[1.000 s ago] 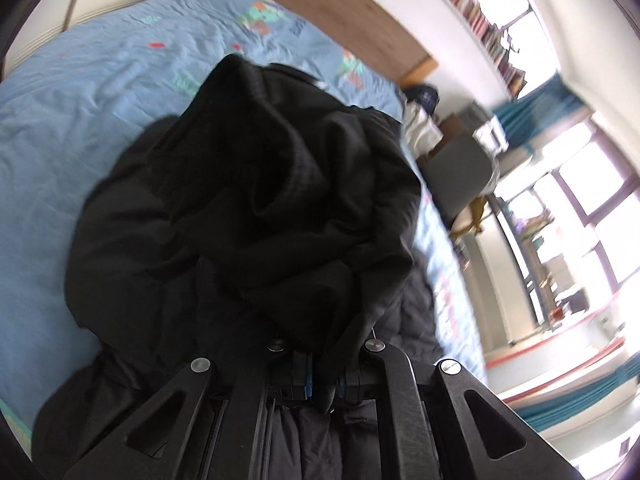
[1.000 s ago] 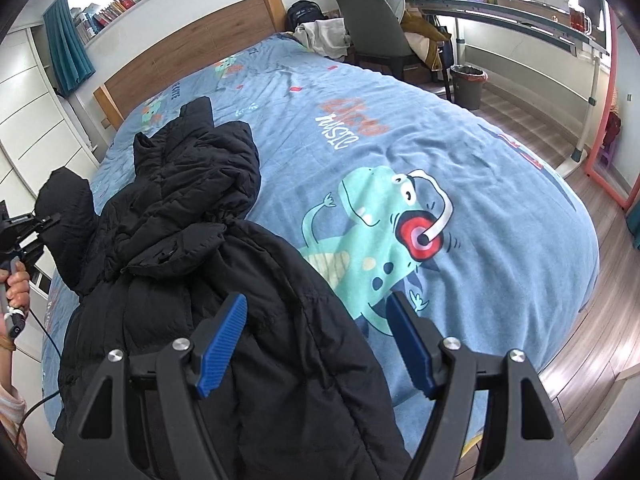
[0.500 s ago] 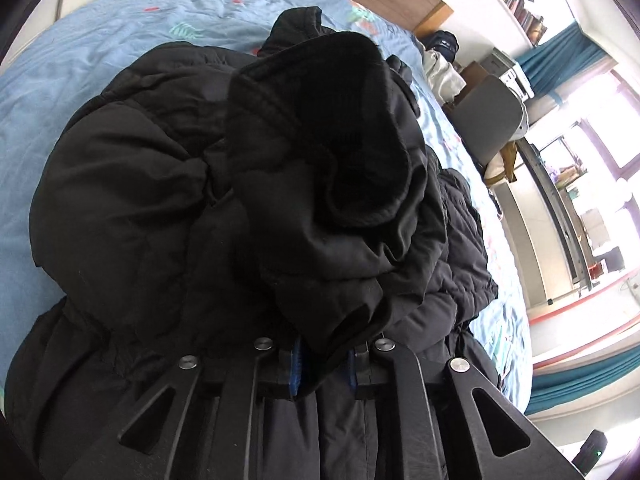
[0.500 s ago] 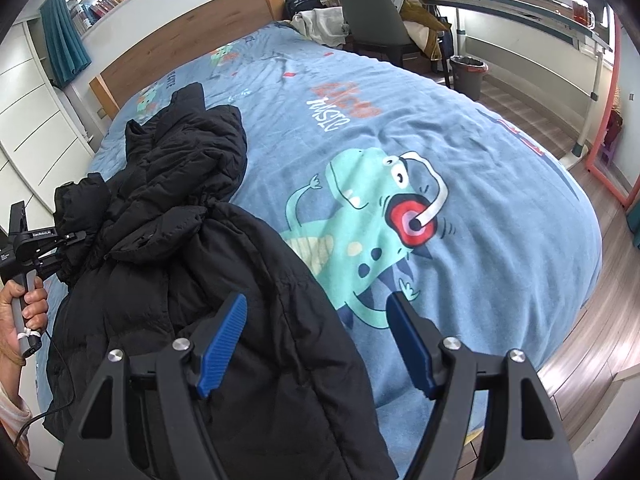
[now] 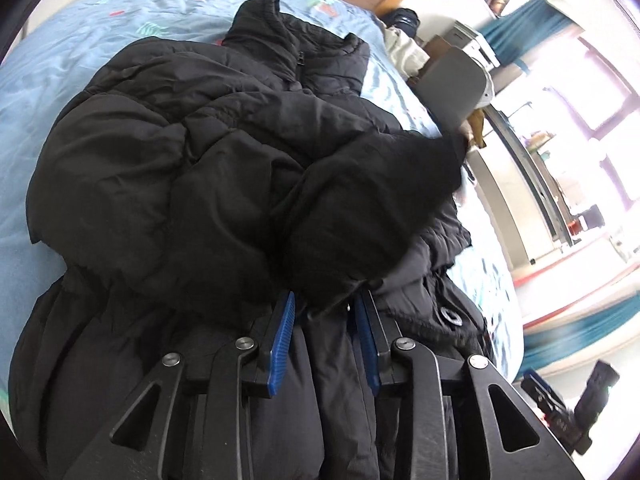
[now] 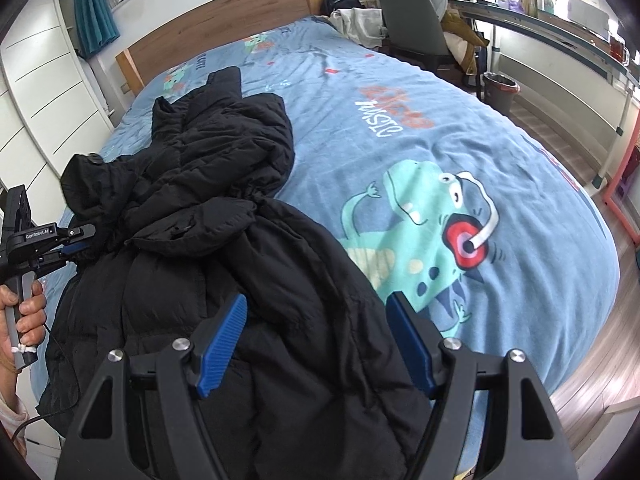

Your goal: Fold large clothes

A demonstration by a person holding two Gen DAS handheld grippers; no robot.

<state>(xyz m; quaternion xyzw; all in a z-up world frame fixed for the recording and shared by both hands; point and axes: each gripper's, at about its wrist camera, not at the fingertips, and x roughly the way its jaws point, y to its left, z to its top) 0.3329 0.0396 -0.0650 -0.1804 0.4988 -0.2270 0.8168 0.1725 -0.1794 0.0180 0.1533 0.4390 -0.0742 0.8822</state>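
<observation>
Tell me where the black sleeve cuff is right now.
In the left wrist view the sleeve cuff hangs between the pads of the left tool, whose jaws have just been opening, over the black puffer coat on the bed.

Jacket (image 6: 224, 240) on the bed (image 6: 400, 128), toward its left side in the right wrist view, collar end nearer the headboard (image 6: 224, 32). Chair (image 6: 408, 28) and bin (image 6: 500, 92) beside the bed's far right corner. Desk (image 6: 560, 28) behind them.
</observation>
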